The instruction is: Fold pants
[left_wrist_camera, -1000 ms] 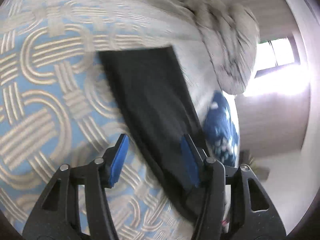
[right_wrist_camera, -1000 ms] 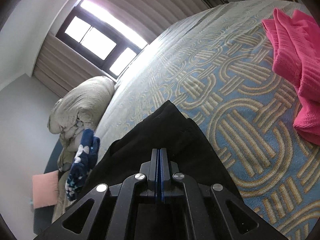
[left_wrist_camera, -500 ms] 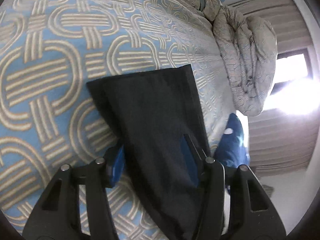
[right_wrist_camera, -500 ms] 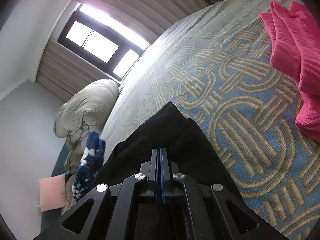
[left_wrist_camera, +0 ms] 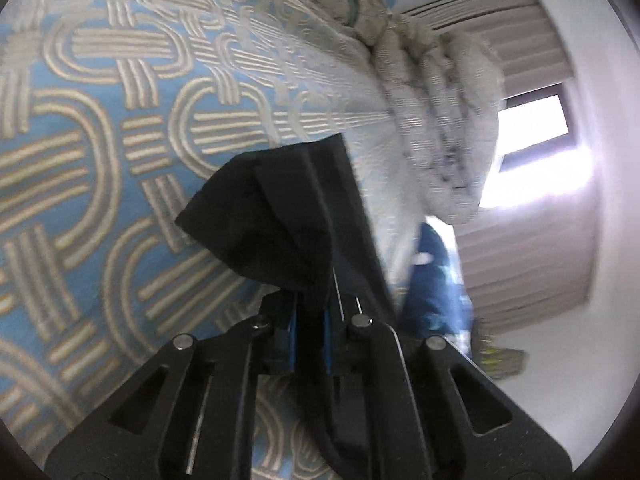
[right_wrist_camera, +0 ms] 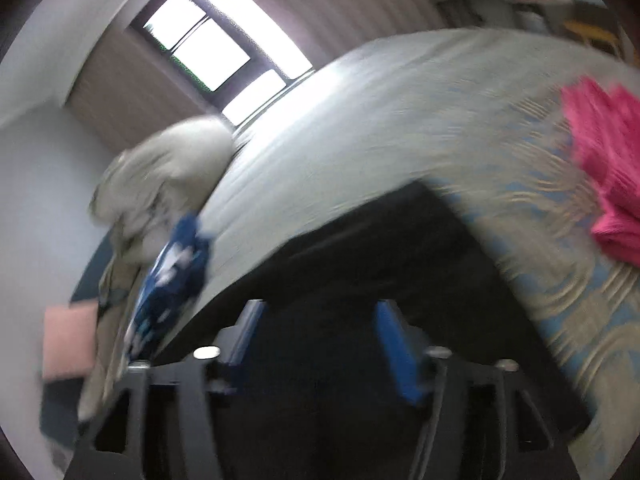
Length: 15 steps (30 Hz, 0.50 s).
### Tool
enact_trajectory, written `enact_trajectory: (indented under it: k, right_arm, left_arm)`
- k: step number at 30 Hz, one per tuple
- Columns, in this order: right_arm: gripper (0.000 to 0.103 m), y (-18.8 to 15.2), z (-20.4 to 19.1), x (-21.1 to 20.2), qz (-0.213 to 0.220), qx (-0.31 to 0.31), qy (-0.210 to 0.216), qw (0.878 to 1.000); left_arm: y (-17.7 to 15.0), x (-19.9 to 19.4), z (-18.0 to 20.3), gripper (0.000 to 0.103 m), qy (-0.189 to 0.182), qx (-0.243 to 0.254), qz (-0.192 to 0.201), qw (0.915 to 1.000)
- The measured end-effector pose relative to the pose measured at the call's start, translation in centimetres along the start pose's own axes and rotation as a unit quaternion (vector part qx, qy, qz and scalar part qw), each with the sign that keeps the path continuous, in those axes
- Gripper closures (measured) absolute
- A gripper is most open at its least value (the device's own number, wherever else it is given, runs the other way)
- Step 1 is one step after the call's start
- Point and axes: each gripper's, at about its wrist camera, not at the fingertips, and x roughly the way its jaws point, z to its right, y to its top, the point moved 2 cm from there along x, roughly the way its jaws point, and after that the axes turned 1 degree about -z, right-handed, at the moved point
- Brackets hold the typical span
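One pair of black pants (left_wrist_camera: 288, 216) lies on your bed (left_wrist_camera: 100, 128), a bunched fold pinched in your left tongs (left_wrist_camera: 310, 332), which just closed. Your right tongs (right_wrist_camera: 316, 344) just spread over the pants, pads clear. Pink cloth (right_wrist_camera: 604, 168) nearby.

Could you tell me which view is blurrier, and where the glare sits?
Right wrist view: heavy motion blur smears the bedspread and pink cloth; the window is blown out. Left wrist view: sharper on the pants, soft at the edges, with window glare at right.
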Motion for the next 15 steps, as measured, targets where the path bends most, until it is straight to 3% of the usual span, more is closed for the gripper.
enact_trajectory:
  k: [3,6,9,12,15]
  right_arm:
    - [0.038,-2.2,-9.8,1.5,-0.07,-0.039,0.088,0.993]
    - [0.035,-4.6,-19.8,5.0,-0.156,-0.074,0.134,0.976]
    - [0.034,-7.6,-29.3,9.1,-0.232,-0.122,0.153,0.953]
    - [0.033,-11.4,-38.6,14.7,-0.32,-0.134,0.17,0.922]
    - [0.033,-14.5,-44.6,19.0,-0.382,-0.125,0.162,0.901]
  left_arm:
    - [-0.2,-0.1,-0.6,0.092,-0.037,0.015,0.007,0.9992]
    - [-0.2,-0.2,-0.6,0.092,-0.063,0.016,0.008,0.9978]
    - [-0.3,-0.6,-1.0,0.092,-0.094,0.015,0.008,0.9955]
    - [-0.4,-0.8,-0.7,0.092,-0.117,0.026,0.009,0.9927]
    - [-0.7,-0.9,0.2,0.092,-0.138,0.045,0.007,0.9894]
